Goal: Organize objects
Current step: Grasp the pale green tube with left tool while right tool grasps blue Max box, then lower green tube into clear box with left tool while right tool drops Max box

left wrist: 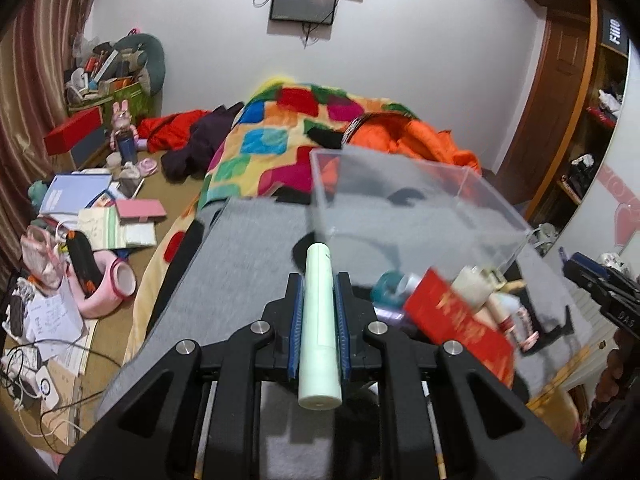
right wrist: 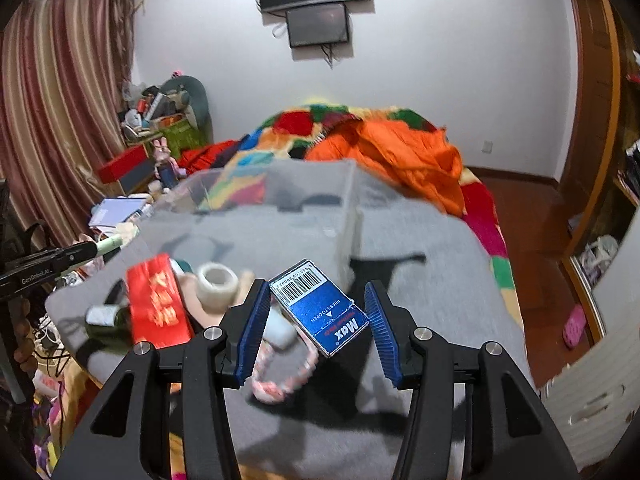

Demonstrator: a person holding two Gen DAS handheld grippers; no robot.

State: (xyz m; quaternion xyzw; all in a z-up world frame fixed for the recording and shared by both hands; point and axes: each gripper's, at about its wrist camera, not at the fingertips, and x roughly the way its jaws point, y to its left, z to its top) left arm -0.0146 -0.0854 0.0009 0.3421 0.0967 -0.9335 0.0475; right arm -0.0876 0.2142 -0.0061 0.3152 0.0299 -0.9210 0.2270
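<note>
Risks first, places given relative to the clear box (left wrist: 420, 200), which stands empty and open-topped on the grey mat (left wrist: 248, 256).

- Left gripper (left wrist: 319, 280): jaws nearly closed, both blue pads clamped on the pale green tube (left wrist: 319, 328). The tube lies lengthwise along the fingers, its far end pointing at the near-left corner of the clear box. Judgement: the smooth round body can slide forward out of the pads if the gripper tips down steeply over the rim.
- Right gripper (right wrist: 316, 285): jaws partly open, pads pressing on the blue "Max" box (right wrist: 320, 308). The box sits skewed, apparently caught corner to corner rather than flat face to flat face. Judgement: this is the weaker hold — the box can pivot or pop free, dropping back onto the pile short of the clear box.
- Both grippers face the same near side of the clear box. Judgement: if they go in together they may bump each other or nudge the light box along the mat.
- The view is motion-blurred, so small items in the pile are uncertain.

Counts:
- clear box: 1
- green tube: 1, held
- blue box: 1, held
- red packet (right wrist: 158, 308): 1, in the pile just in front of the clear box
- white roll (right wrist: 218, 282): 1, beside the packet
- pink-and-white loop (right wrist: 280, 384): 1, nearest edge of the pile
- teal item (left wrist: 386, 286): 1 — identity unclear
- grippers: 2
</note>
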